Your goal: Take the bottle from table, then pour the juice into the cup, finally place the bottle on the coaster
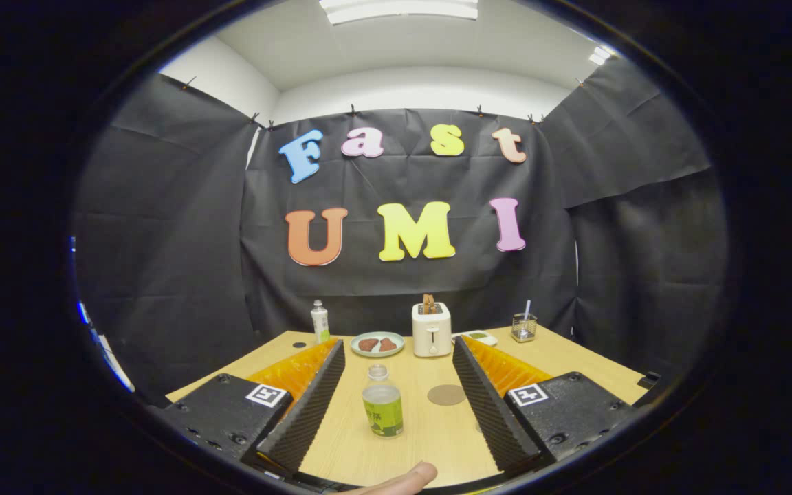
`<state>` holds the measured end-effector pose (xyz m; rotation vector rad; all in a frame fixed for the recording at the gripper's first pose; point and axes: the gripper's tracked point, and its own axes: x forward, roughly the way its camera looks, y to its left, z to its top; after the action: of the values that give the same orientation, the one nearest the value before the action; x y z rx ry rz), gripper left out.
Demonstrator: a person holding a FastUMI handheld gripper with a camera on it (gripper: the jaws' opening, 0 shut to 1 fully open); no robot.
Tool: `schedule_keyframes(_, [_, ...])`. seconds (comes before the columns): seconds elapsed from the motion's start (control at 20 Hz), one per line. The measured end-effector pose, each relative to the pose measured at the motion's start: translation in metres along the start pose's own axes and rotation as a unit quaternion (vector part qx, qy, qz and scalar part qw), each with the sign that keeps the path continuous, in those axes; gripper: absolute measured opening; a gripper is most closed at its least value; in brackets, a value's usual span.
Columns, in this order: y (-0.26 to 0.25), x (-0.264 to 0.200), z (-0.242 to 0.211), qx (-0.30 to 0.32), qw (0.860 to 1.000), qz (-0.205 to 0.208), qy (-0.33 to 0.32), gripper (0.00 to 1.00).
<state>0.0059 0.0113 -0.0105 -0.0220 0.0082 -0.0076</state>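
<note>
A small clear bottle (pixel 382 408) with a green label and pale juice stands upright on the wooden table (pixel 361 450). It sits between my two fingers, nearer the left one, and touches neither. My gripper (pixel 397 344) is open wide. A round brown coaster (pixel 446 394) lies flat just right of the bottle, close to the right finger. A small clear cup (pixel 524 327) with a straw in it stands at the far right of the table, beyond the right finger.
Beyond the fingertips stand a white toaster (pixel 431 330) holding toast, a plate (pixel 377 344) with brown food, and a taller white bottle (pixel 320 321) at the far left. A flat white and green item (pixel 476 337) lies right of the toaster. A person's fingertip (pixel 403 478) shows nearest the camera.
</note>
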Motion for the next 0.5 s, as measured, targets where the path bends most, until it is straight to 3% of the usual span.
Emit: schedule_keyframes(0.5, [0.028, 0.033, -0.039, 0.002, 1.000, 0.013, 0.024, 1.00])
